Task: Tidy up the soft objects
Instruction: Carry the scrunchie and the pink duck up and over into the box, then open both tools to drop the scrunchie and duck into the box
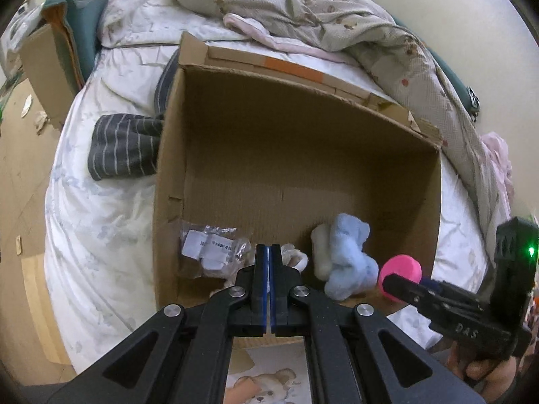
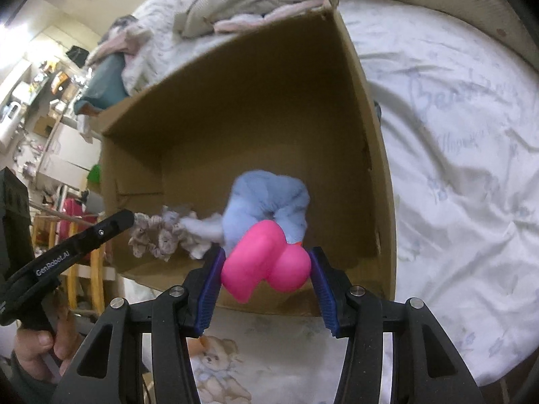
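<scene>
An open cardboard box (image 1: 235, 141) stands on the bed; it also shows in the right wrist view (image 2: 235, 107). My right gripper (image 2: 266, 269) is shut on a pink soft toy (image 2: 266, 262) over the box's near edge; the toy also shows in the left wrist view (image 1: 401, 271). A light blue plush (image 1: 350, 256) lies inside the box, also in the right wrist view (image 2: 269, 198). My left gripper (image 1: 268, 252) is shut over the box's near edge, with a pale crocheted fabric piece (image 2: 161, 232) at its tip; I cannot tell whether it grips it.
A plastic packet with labels (image 1: 209, 247) lies in the box's left corner. A dark striped garment (image 1: 124, 144) lies left of the box. A rumpled quilt (image 1: 320, 17) covers the far bed. A bear-print cloth (image 2: 215, 367) lies in front of the box.
</scene>
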Motion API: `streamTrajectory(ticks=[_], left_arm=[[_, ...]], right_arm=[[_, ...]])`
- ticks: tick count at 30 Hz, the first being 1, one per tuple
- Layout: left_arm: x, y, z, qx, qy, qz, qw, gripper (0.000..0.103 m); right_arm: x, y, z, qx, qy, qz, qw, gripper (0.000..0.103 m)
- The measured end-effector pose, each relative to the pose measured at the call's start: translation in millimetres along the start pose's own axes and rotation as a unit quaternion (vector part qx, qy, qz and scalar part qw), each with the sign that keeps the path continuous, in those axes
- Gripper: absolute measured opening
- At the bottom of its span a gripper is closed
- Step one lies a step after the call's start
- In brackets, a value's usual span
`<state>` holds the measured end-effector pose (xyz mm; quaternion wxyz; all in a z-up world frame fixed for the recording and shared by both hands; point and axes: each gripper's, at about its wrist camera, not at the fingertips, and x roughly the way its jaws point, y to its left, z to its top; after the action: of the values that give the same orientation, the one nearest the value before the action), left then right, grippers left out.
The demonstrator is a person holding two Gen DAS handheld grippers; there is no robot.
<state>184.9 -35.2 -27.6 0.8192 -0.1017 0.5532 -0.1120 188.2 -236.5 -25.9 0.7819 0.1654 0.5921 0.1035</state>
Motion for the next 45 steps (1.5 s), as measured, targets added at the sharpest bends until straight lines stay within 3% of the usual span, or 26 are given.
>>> streamTrajectory(ticks=[26,29,35,37,39,45], left_arm=[[-7.6,-9.0,-11.5,0.024,-0.009,0.036,0.999,0.002],[-10.0,-11.3,-12.9,0.031,-0.014,0.048,0.9983,0.004],[-17.9,-14.0,-14.1,0.03,-0.021,0.045,0.9983,0.038],[-25.5,-15.0,-15.3,0.033,-0.034,0.05,0.9976,0.058],[-31.8,-15.1,-16.9,0.034,-0.045,0.055,0.9969,0.063],[-39.0,-12.5,-30.1,0.051,-0.046,0.073,0.995,0.063]], right_arm=[[5.2,-7.0,2.5,0.013,-0.006,-0.005,1.0,0.054],[1.0,-6.5,2.8,0.013,-0.017,-0.007,1.0,0.067],[-10.9,-3.3,3.0,0.007,-0.039,0.004,0.999,0.07],[-14.6,-0.8,2.4,0.002,-0.046,0.004,0.999,0.07],[-17.1,2.0,1.0,-0.004,-0.05,0.004,0.999,0.071],[-23.1,5.3,-5.7,-0.013,-0.053,0.002,0.998,0.074]])
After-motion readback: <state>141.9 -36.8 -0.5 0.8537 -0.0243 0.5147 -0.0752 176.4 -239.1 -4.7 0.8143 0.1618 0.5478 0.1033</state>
